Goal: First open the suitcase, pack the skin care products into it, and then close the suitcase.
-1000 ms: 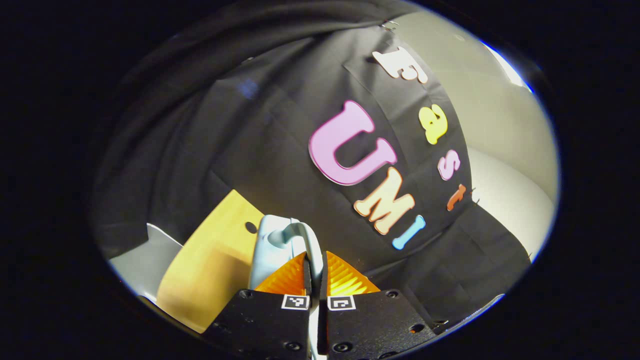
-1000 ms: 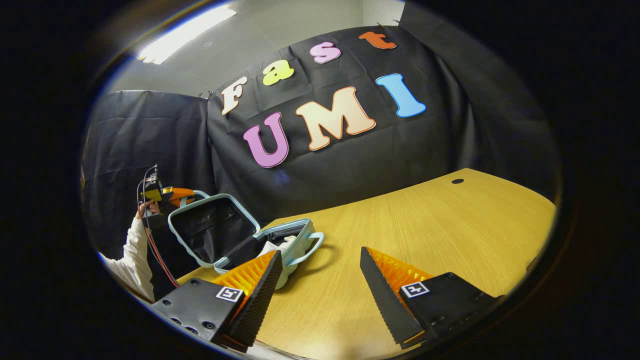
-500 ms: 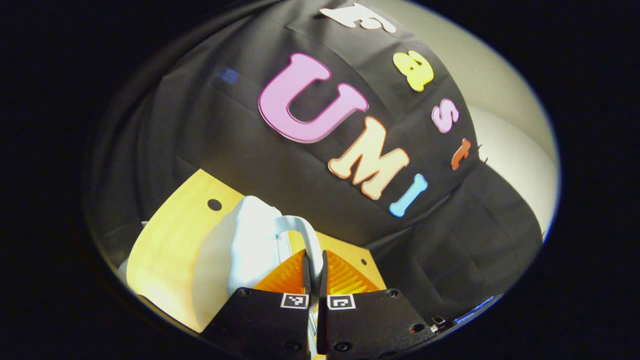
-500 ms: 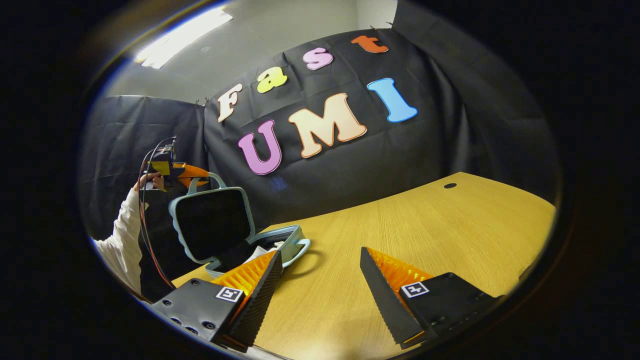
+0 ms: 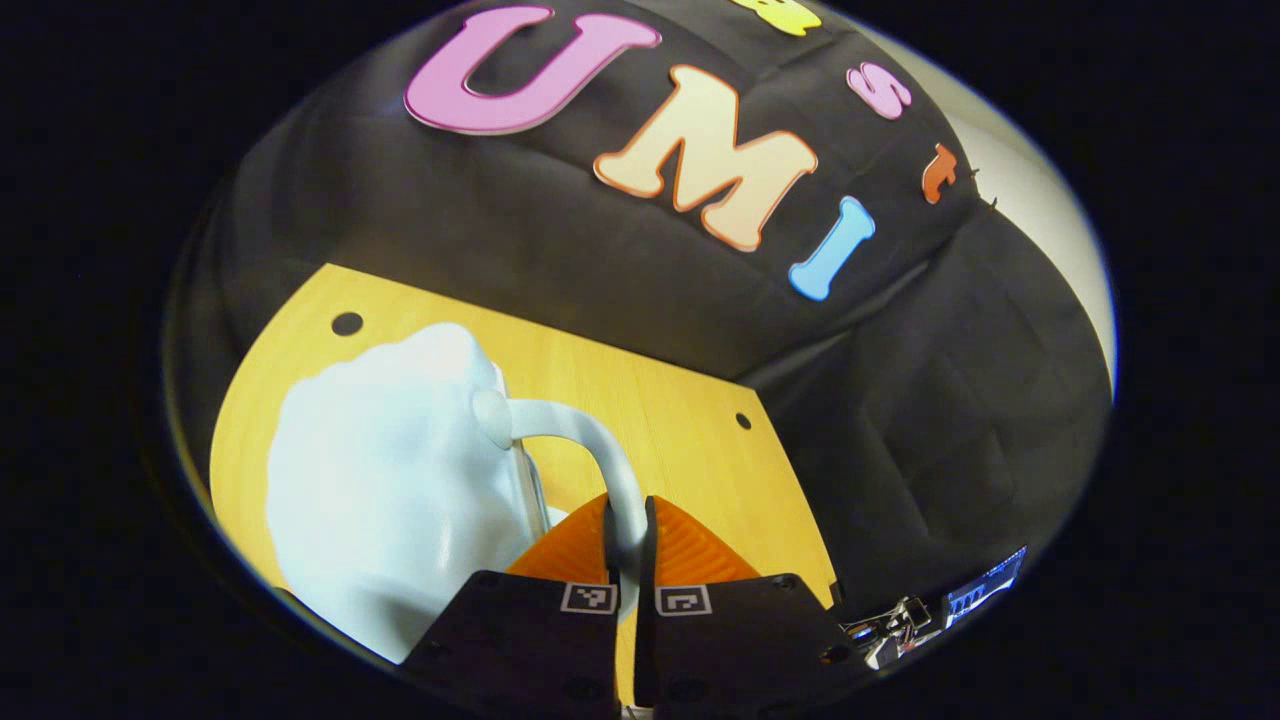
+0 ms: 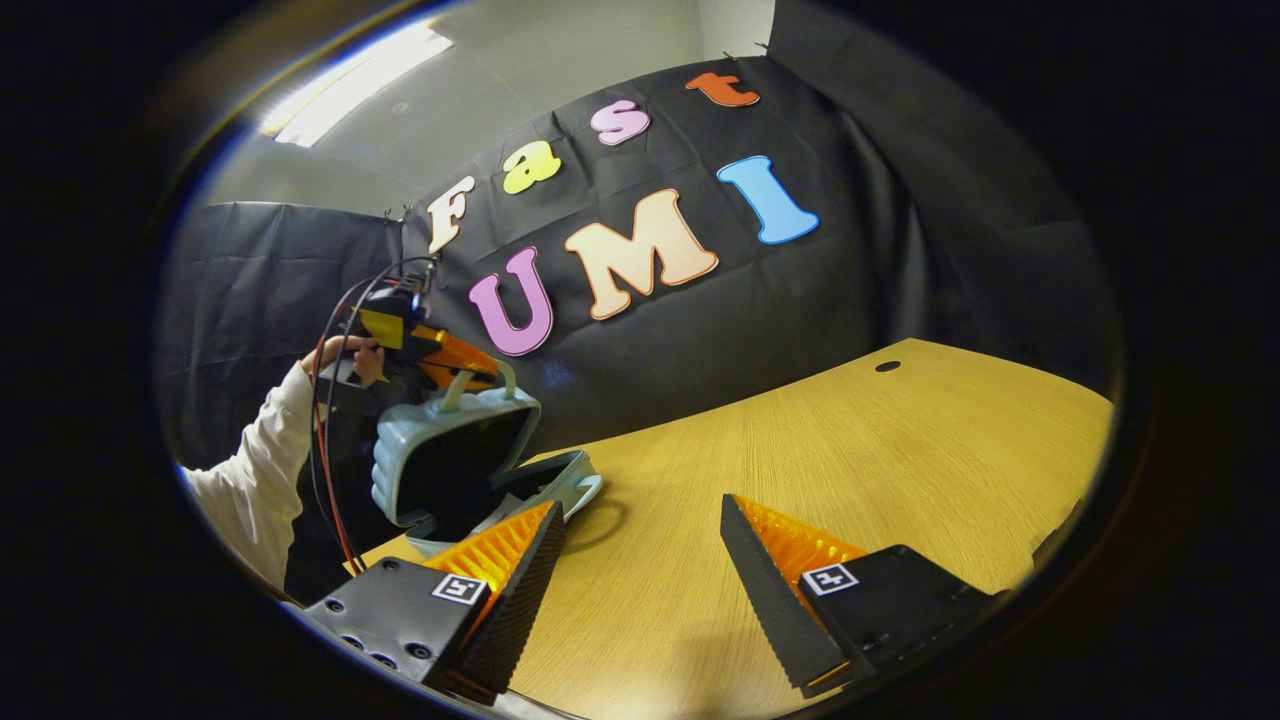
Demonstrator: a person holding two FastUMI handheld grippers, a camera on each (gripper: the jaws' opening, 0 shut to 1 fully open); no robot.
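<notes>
Now closing suitcase | left gripper (image 5: 627,525) clamping lid handle (image 5: 600,455), lid (image 6: 450,455) tilting over base (image 6: 555,480) below-ahead | right gripper (image 6: 640,560) hanging apart, farther off

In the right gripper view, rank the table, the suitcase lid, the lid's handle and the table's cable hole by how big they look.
Largest to smallest, as they look:
1. table
2. suitcase lid, held up by the left gripper
3. handle, partly hidden by that gripper
4. cable hole
The handle and the hole both look small; the fisheye makes that order unsure.
</notes>
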